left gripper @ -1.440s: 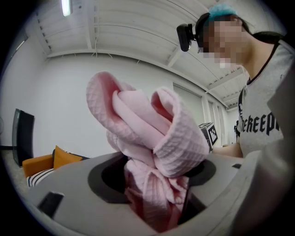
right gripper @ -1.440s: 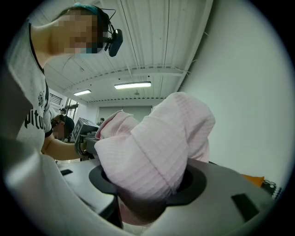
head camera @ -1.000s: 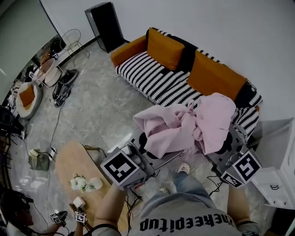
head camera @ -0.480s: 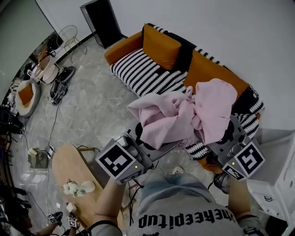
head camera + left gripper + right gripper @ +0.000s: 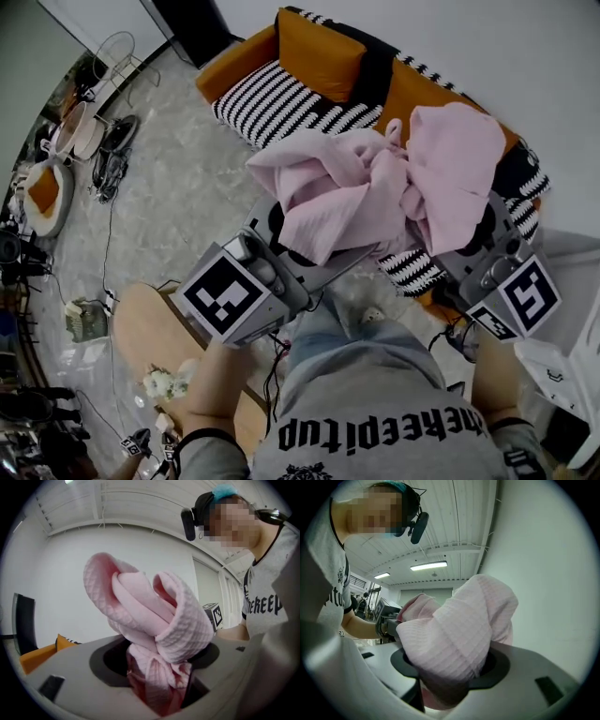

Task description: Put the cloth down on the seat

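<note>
A pink waffle-weave cloth (image 5: pixel 375 187) is bunched up in the air between both grippers, over the near edge of the sofa seat (image 5: pixel 300 117), which is black-and-white striped. My left gripper (image 5: pixel 286 239) is shut on the cloth's left part; the cloth (image 5: pixel 154 634) bulges out of its jaws. On the cloth's right part my right gripper (image 5: pixel 469 246) is shut, and the cloth (image 5: pixel 454 639) fills its jaws. The fingertips of both grippers are hidden by fabric.
Orange cushions (image 5: pixel 319 52) line the sofa back against the white wall. A low wooden table (image 5: pixel 150 337) with a white flower bunch (image 5: pixel 164 382) stands behind my left arm. A white cabinet (image 5: pixel 572 366) is at the right. Chairs and cables (image 5: pixel 103 159) lie far left.
Both grippers have carried the cloth forward toward the sofa; the sofa now sits closer beneath the cloth. The grip on the cloth is unchanged.
</note>
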